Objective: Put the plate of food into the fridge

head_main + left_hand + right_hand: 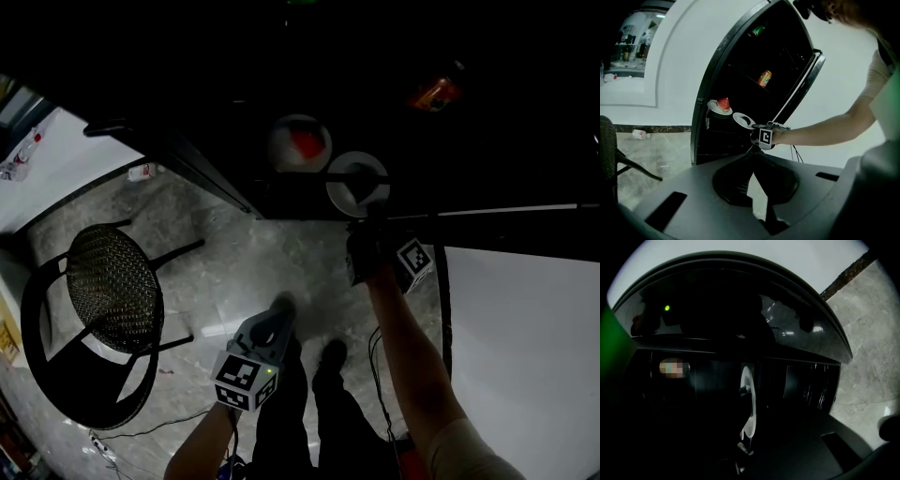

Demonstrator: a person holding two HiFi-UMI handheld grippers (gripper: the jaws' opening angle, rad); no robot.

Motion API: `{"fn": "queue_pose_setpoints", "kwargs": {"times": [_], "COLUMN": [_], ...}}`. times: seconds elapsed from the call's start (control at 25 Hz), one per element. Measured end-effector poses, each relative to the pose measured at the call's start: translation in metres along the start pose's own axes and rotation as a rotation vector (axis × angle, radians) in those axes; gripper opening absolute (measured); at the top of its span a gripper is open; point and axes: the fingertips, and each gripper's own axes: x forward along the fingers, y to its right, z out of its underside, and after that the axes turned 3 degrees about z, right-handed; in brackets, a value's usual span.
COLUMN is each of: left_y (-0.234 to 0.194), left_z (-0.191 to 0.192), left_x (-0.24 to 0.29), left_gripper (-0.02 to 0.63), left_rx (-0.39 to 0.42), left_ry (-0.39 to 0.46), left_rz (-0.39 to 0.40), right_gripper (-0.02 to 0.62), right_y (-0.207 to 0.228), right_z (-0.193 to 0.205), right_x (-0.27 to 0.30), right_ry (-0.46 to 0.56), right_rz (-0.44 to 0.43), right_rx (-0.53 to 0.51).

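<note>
A red-food dish occupies the fridge shelf's left side.

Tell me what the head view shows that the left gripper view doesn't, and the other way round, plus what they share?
Only the head view: the left gripper seen from above, the person's shoe, and the whole seat of the wire chair.

Only the left gripper view: the fridge front-on with its shelves stacked, and a lit room far left.

Both: the right gripper shut on a white plate at the fridge, a plate of red food inside, and an orange can.
</note>
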Motion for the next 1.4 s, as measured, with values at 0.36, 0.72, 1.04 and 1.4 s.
{"fn": "queue_pose_setpoints", "kwargs": {"times": [0.36, 0.72, 1.04, 1.4], "left_y": [0.002, 0.007, 0.010, 0.006], "left_z": [0.004, 0.009, 0.012, 0.017], "left_x": [0.004, 0.010, 0.010, 0.010], "left_gripper": [0.011, 0.011, 0.011, 0.011], "left_rx": [0.020, 0.014, 0.016, 0.011], "left_ry": [-0.014, -0.021, -0.028, -0.039], "left_rz": [-0.001, 0.002, 0.006, 0.003], "right_gripper": [0.130, 0.054, 0.032, 0.031], "right_y": [-0.012, 0.002, 0.000, -0.001], "right_z": [0.004, 0.028, 0.022, -0.002], "right_x": [-0.010, -0.019, -0.007, 0.000], "right_ry": [-0.043, -0.148, -0.100, -0.013], "right_rz": [-0.055, 0.020, 0.043, 0.025], "right_rx": [-0.012, -0.082, -0.049, -0.039]}}
